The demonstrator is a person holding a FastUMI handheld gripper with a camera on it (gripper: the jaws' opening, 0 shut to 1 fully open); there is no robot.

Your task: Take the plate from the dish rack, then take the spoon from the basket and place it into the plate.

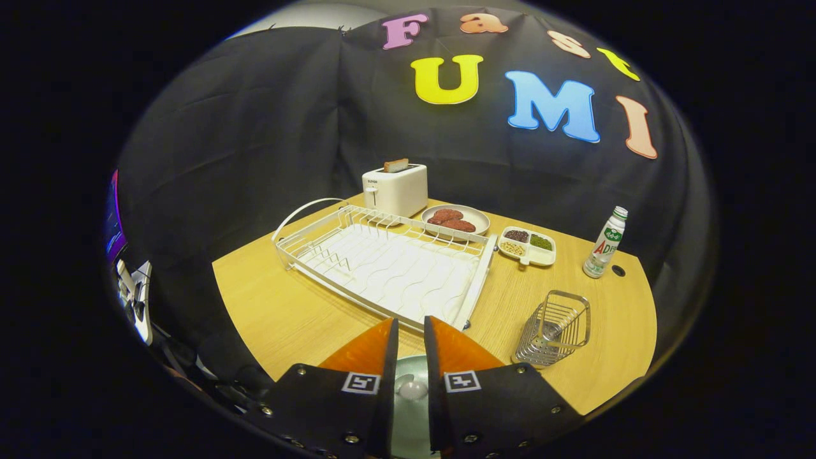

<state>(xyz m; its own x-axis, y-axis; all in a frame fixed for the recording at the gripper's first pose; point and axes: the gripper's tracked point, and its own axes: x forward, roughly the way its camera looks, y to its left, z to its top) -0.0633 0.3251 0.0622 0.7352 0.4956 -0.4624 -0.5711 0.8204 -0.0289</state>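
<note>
My gripper (411, 322) hovers over the near edge of the wooden table (287, 306), its fingers a narrow gap apart with nothing between the tips. Through that gap, low between the fingers, I see a grey-green plate (408, 421) with the rounded bowl of a spoon (412, 389) resting on it. The rest of the plate and the spoon's handle are hidden under the fingers. Just ahead of the fingertips lies the white wire dish rack (382, 264), with no dishes in it. The small wire basket (553, 328) stands to the right of the fingers.
Behind the rack stand a white toaster (395, 189) with a slice of bread, a plate of brown patties (455, 220) and a divided dish of grains (528, 245). A bottle (605, 242) stands at the far right, by a hole in the table.
</note>
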